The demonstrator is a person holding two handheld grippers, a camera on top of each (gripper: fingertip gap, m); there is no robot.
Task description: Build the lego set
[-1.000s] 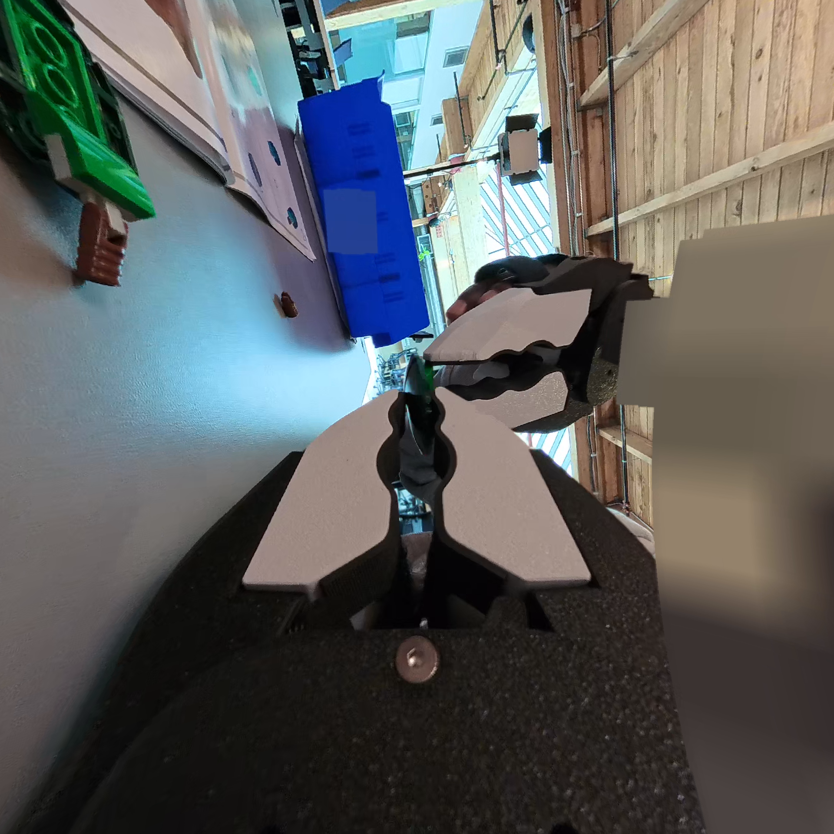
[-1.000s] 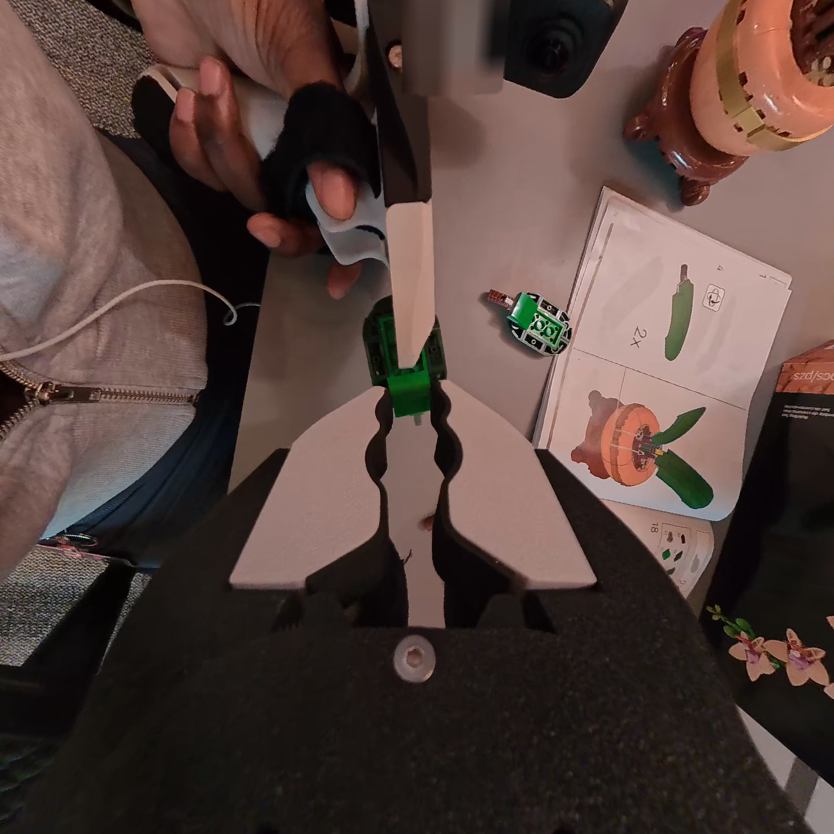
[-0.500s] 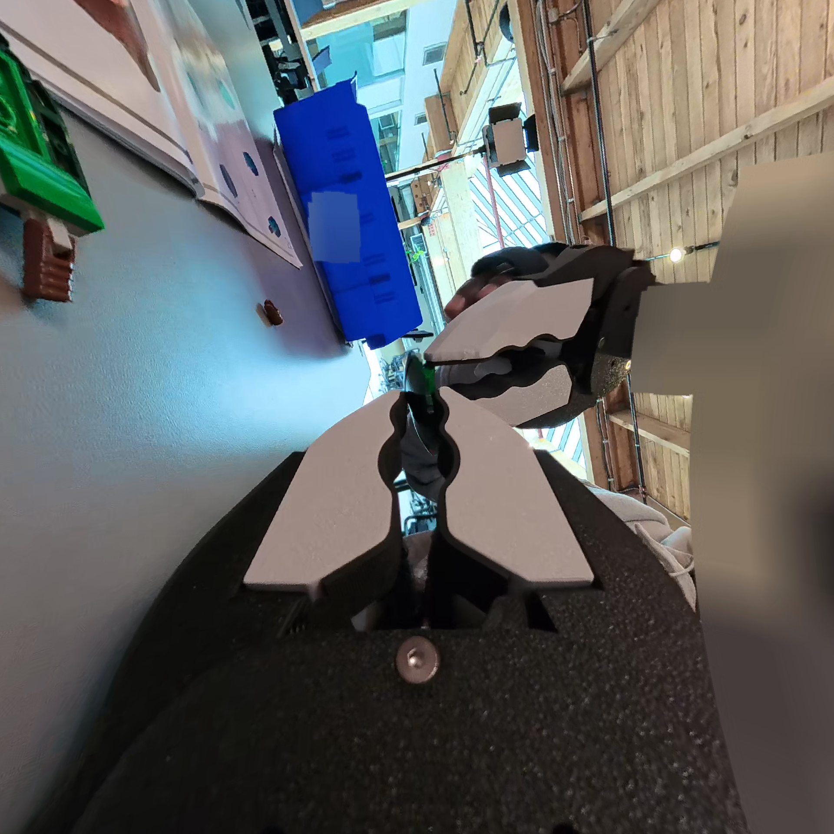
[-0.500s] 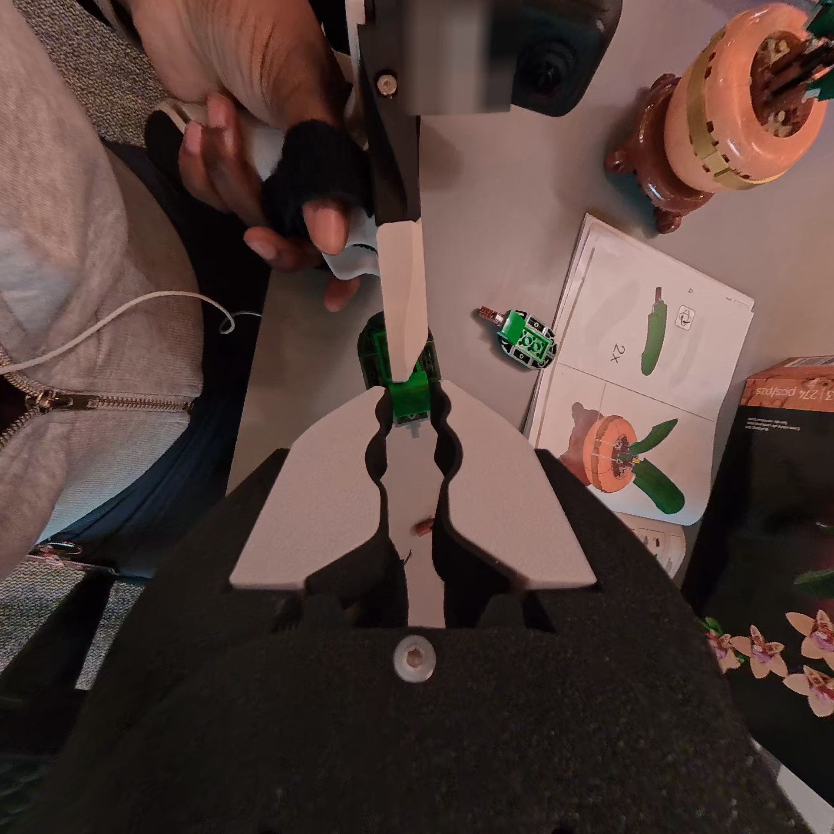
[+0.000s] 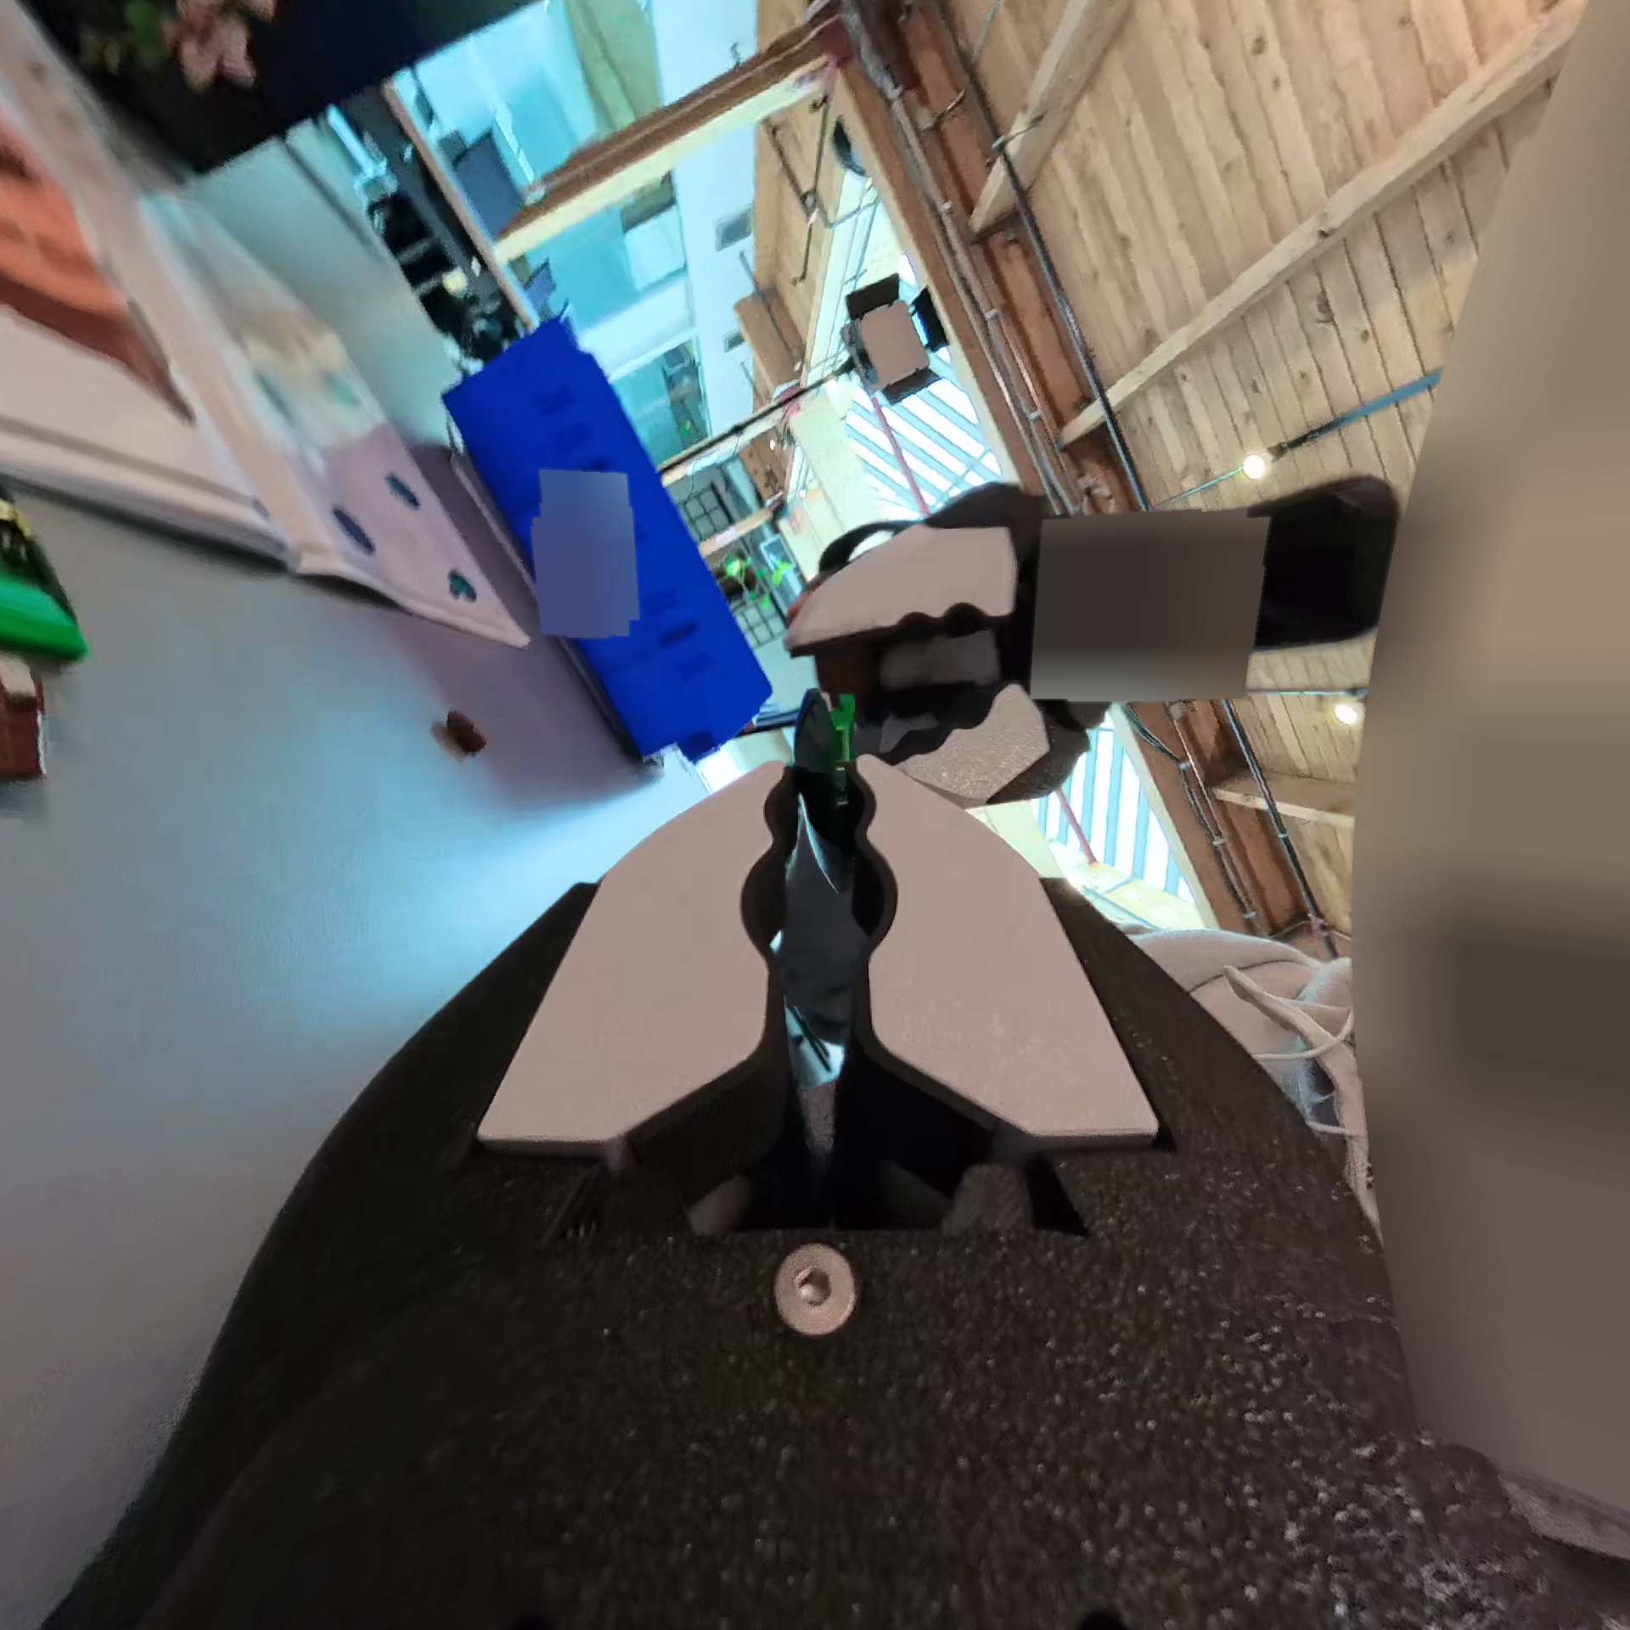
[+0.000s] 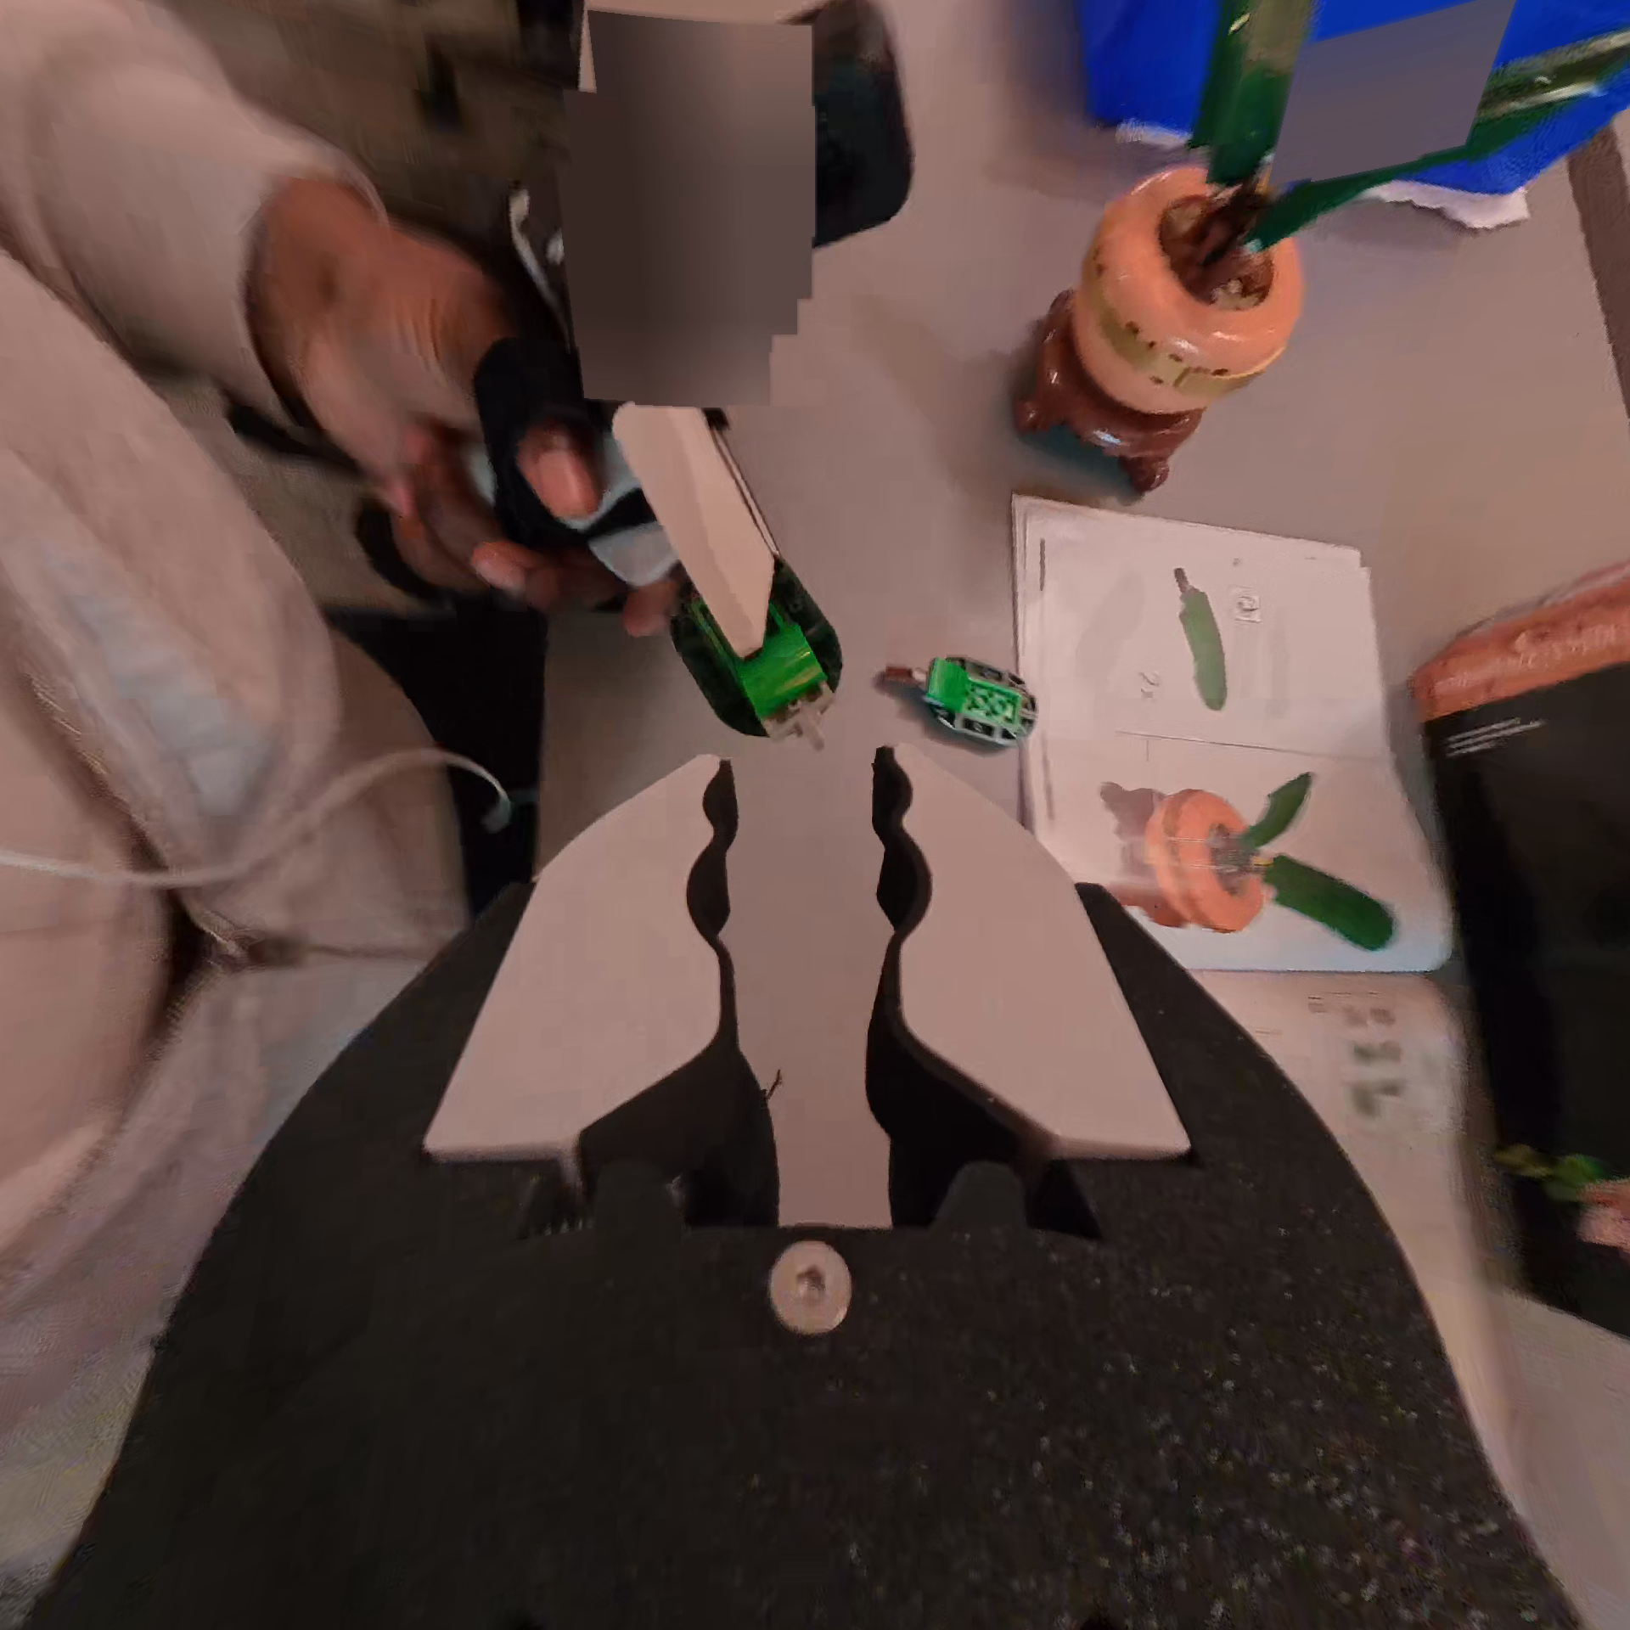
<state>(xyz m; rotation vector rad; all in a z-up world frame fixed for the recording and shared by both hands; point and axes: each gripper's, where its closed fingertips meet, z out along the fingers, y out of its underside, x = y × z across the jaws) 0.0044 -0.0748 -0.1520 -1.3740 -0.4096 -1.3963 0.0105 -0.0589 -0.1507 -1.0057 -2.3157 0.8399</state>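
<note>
The left gripper (image 6: 750,639) clamps the dark-green leaf assembly with bright-green brick (image 6: 758,666), its long axis tilting toward the right gripper (image 6: 803,758), which gapes empty directly below. A second green assembly (image 6: 979,706) lies rightward on the grey table (image 6: 926,353).

This looks like a workshop or a makeshift studio. In the upper right of the left wrist view runs a bare plank wall (image 5: 1235,220) with exposed timber battens (image 5: 1252,291) and cables (image 5: 988,291) fixed along it. A square lamp on a stand (image 5: 886,348) sits at upper centre, and small bulbs (image 5: 1254,465) glow at the right. A plain grey table (image 5: 220,882) fills the left, with a blue bin (image 5: 670,670) at its far edge.
</note>
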